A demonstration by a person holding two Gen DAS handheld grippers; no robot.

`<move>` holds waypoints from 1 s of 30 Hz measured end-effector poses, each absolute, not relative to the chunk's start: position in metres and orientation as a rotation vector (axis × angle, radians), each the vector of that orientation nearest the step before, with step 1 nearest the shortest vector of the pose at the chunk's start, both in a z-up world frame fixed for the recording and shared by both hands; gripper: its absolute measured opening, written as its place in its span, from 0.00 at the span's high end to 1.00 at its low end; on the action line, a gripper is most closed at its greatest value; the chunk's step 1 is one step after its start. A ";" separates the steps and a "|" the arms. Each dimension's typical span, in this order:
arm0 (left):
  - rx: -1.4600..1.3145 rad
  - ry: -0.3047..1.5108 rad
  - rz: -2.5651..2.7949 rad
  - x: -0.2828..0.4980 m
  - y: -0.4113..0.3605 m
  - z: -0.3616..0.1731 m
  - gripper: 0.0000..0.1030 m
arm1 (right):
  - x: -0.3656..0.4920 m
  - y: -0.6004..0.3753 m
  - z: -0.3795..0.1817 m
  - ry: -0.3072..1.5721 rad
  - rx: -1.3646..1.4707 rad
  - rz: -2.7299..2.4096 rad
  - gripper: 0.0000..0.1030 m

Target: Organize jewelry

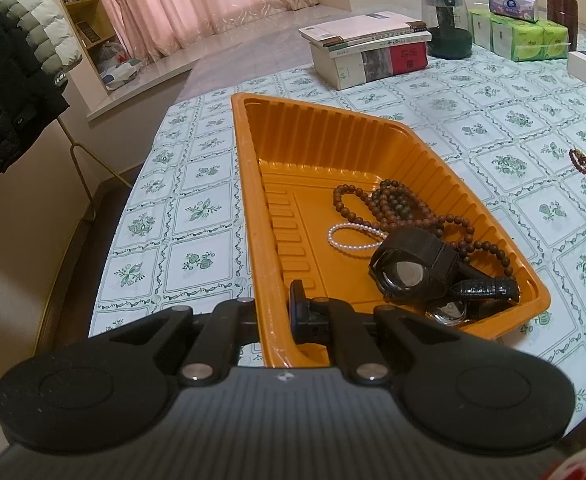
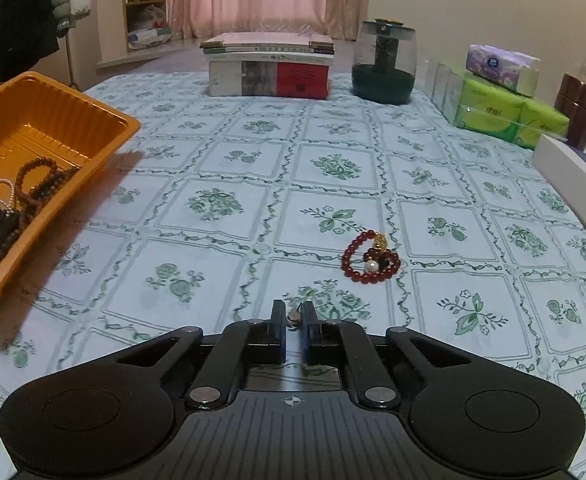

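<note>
Your left claw [image 1: 271, 320] pinches the orange tray [image 1: 373, 140] rim to steady it, while your right claw [image 2: 293, 320] pinches a small earring-like piece [image 2: 293, 315] off the table [image 2: 213, 160].

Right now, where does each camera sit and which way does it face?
Left wrist: on the left gripper, shut on the orange tray wall, looking down over the bead strands; only the gripper shows.
Right wrist: on the right gripper, shut on a small silvery item I can't identify, facing the red bracelet.
Shared: tray, bracelet, books, floral tablecloth.
</note>
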State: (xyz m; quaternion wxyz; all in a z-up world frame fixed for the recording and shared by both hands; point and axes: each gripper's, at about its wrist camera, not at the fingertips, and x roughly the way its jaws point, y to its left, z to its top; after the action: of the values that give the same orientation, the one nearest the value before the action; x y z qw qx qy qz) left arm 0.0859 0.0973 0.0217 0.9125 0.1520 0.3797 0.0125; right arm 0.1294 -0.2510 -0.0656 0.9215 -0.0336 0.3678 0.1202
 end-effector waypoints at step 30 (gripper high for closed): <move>0.309 0.780 0.009 0.086 0.098 0.024 0.94 | 0.131 -0.085 0.001 0.655 -0.145 0.714 0.93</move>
State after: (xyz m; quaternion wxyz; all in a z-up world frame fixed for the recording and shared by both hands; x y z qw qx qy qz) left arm 0.0856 0.0982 0.0239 0.9132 0.1500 0.3788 0.0045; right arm 0.1305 -0.0854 0.0011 0.8825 -0.0696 0.3144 0.3428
